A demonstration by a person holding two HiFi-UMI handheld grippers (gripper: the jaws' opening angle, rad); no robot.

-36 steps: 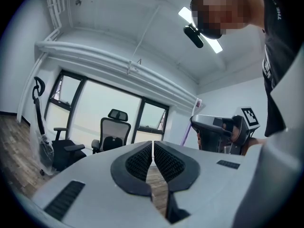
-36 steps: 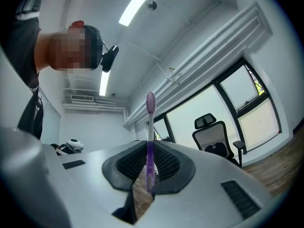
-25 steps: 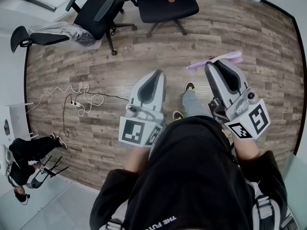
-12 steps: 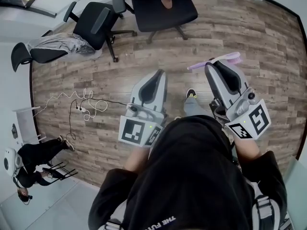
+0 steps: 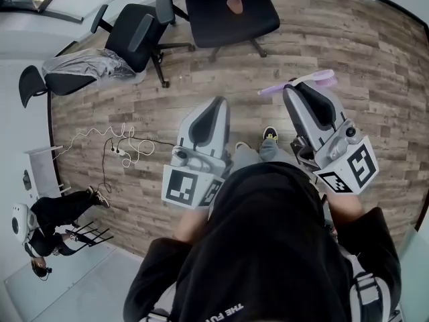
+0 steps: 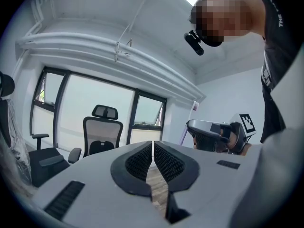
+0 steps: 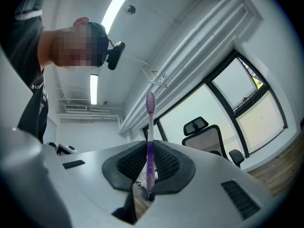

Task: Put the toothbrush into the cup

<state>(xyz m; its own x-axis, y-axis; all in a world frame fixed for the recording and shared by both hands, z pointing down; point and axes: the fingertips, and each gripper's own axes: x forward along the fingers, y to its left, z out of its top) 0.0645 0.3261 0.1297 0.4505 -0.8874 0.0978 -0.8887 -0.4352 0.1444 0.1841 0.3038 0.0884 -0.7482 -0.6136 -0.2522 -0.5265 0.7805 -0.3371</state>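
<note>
My right gripper [image 5: 293, 86] is shut on a purple and white toothbrush [image 5: 303, 82], which lies crosswise at its tip in the head view. In the right gripper view the toothbrush [image 7: 150, 141] stands upright between the pads, bristle head up. My left gripper [image 5: 216, 104] is shut with nothing in it; its pads [image 6: 137, 161] meet in the left gripper view. A pinkish-brown cup [image 5: 234, 4] stands on the seat of a black office chair [image 5: 228, 9] far ahead. Both grippers are held at waist height, well short of the cup.
A second black chair [image 5: 134, 32] and a chair draped with a grey cover [image 5: 77, 69] stand to the left. A white cable with a power strip [image 5: 120, 146] lies on the wooden floor. Another person [image 5: 47, 220] sits at the far left. My feet [image 5: 268, 136] show below the grippers.
The chairs and the cup have shifted slightly in view as I step forward. Both grippers keep their pose, the toothbrush still clamped in the right one.
</note>
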